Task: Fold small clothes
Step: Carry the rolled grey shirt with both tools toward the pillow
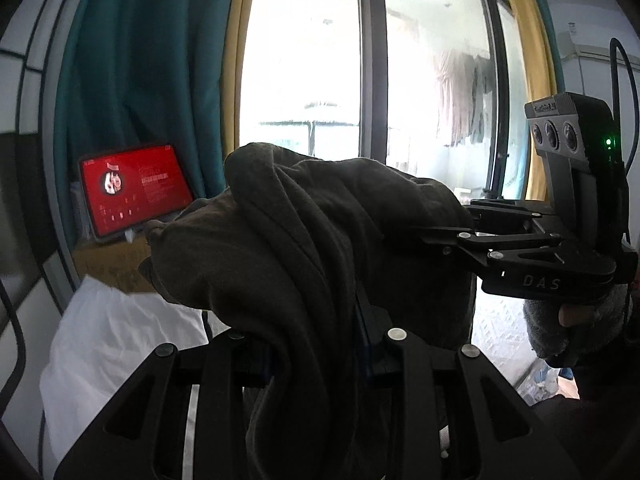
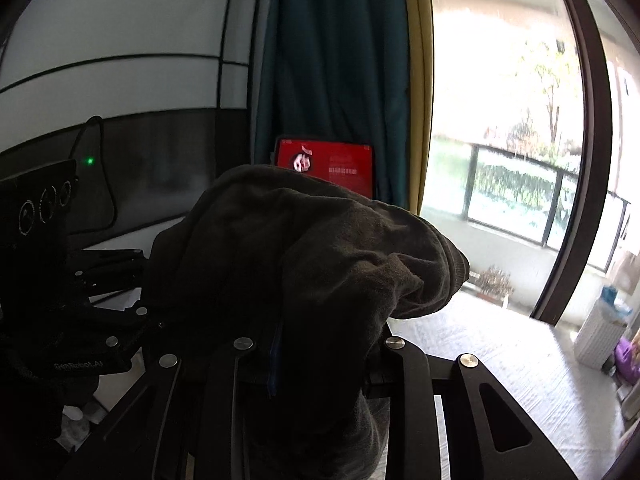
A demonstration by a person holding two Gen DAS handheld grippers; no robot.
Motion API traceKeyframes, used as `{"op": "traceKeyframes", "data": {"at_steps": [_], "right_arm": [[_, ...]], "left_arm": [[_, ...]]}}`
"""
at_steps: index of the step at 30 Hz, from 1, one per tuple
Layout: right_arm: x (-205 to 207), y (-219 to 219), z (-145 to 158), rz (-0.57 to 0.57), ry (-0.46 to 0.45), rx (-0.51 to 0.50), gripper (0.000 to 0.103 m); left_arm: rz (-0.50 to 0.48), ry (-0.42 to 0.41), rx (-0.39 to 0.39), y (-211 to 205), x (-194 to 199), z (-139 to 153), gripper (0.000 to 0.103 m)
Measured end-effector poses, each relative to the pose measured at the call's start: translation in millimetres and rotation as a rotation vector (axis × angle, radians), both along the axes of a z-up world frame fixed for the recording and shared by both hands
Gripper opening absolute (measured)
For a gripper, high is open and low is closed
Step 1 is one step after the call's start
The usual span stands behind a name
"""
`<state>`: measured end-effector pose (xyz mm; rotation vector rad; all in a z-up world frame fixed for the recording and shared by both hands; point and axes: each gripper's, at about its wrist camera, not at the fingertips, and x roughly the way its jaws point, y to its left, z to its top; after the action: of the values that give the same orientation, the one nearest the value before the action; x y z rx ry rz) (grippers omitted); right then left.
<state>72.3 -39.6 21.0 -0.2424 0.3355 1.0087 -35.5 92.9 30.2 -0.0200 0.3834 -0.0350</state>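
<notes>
A dark brown-grey piece of clothing (image 1: 304,240) is held up in the air, bunched and full of soft folds, with a ribbed hem at one end. It is draped over both tongs, so its long way runs sideways from one to the other. Seen from the left tongs (image 1: 320,344), the red tablet screen (image 1: 134,188) is left of the cloth and behind it. The cloth is pinched by the left tongs, and the fingertips are buried in the folds. In the right wrist view, the same cloth (image 2: 304,248) is pinched by the right tongs (image 2: 320,356) too. The bottom of the cloth is cut off. A white bed (image 2: 500,364) is seen below, far under the cloth. A gloved hand (image 1: 568,320) is seen under the other tool.
</notes>
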Motion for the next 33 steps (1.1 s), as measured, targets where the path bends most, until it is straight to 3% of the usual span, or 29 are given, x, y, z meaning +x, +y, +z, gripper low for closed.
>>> {"op": "traceKeyframes", "data": {"at_steps": [11, 33], "right_arm": [[55, 22, -52, -0.023, 0.146, -0.054, 0.029], [145, 42, -127, -0.046, 0.326, -0.16, 0.029]], "left_arm": [[0.005, 0.143, -0.038, 12, 49, -41, 0.029], [0.026, 0.328, -0.11, 37, 128, -92, 0.029]]}}
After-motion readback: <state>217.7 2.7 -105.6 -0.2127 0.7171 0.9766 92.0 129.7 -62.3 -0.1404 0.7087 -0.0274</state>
